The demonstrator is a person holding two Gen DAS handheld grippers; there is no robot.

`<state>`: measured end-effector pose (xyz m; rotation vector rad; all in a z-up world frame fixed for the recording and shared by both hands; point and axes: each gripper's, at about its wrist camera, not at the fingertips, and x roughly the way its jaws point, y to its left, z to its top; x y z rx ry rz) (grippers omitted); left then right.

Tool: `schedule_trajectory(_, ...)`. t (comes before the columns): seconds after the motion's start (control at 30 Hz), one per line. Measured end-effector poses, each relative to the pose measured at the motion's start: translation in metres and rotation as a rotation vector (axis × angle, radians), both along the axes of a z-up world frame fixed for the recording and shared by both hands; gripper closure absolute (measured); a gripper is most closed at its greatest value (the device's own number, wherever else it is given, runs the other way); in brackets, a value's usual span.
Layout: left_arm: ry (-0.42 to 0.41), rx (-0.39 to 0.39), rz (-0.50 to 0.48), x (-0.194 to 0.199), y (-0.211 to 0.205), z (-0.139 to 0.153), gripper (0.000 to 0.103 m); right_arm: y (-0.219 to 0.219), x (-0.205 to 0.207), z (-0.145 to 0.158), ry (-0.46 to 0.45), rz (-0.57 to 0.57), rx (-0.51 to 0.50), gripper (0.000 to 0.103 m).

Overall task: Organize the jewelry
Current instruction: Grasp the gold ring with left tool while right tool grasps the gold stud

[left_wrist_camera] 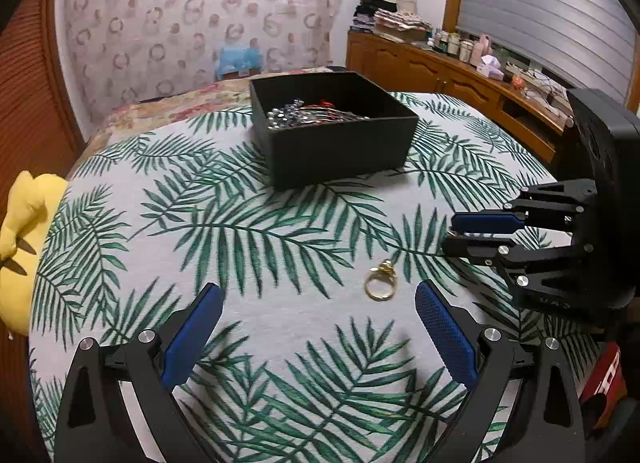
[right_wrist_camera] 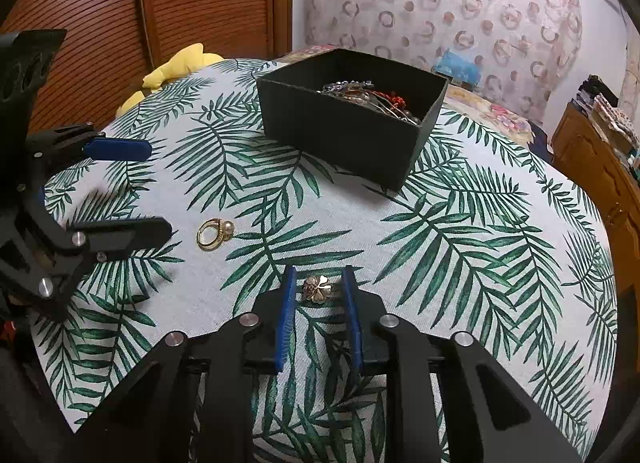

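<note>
Right wrist view looks down along the right gripper, whose two blue-padded fingers stand narrow, on either side of a small gold flower-shaped ring lying on the white tablecloth printed with green palm leaves. The right pad seems to meet the ring's edge while a sliver of cloth shows by the left pad, so whether it is truly gripped I cannot tell. No part of the ring is lifted off the cloth.

Further left, a gold ring set with a pale pearl-like bead lies flat on the cloth, just ahead of the lower finger of the left gripper, which enters from the left edge of this view. Left wrist view shows that gripper with its jaws spread wide and nothing between the pads — the pearl ring rests a little beyond the fingertips, nearer the right-hand finger, untouched. The right gripper comes in from the right of that view, low over the cloth.

Toward the far edge of the table stands a black square open-topped cardboard box, well apart from both rings, holding a tangle of silver chains and red beads. A yellow soft toy lies off the table's far left edge.
</note>
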<state>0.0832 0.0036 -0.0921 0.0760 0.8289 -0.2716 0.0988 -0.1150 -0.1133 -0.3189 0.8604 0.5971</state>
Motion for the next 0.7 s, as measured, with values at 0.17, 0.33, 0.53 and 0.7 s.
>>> schedule_trajectory(0.17, 0.007, 0.019, -0.035, 0.0, -0.012, -0.002, 0.01, -0.005, -0.001, 0.001, 0.007, 0.0, 0.007, 0.087)
schedule_trajectory(0.33, 0.003, 0.036, -0.074, 0.0, -0.025, -0.003, 0.016, -0.014, -0.007, 0.004, 0.0, -0.012, 0.031, 0.087)
schedule_trajectory(0.53, 0.007, 0.045, -0.082, 0.003, -0.031, -0.006, 0.048, -0.023, -0.01, 0.009, -0.007, -0.019, 0.049, 0.087)
schedule_trajectory(0.7, 0.019, 0.038, -0.08, 0.006, -0.031, -0.009, 0.066, -0.027, -0.011, 0.01, -0.007, -0.018, 0.059, 0.086)
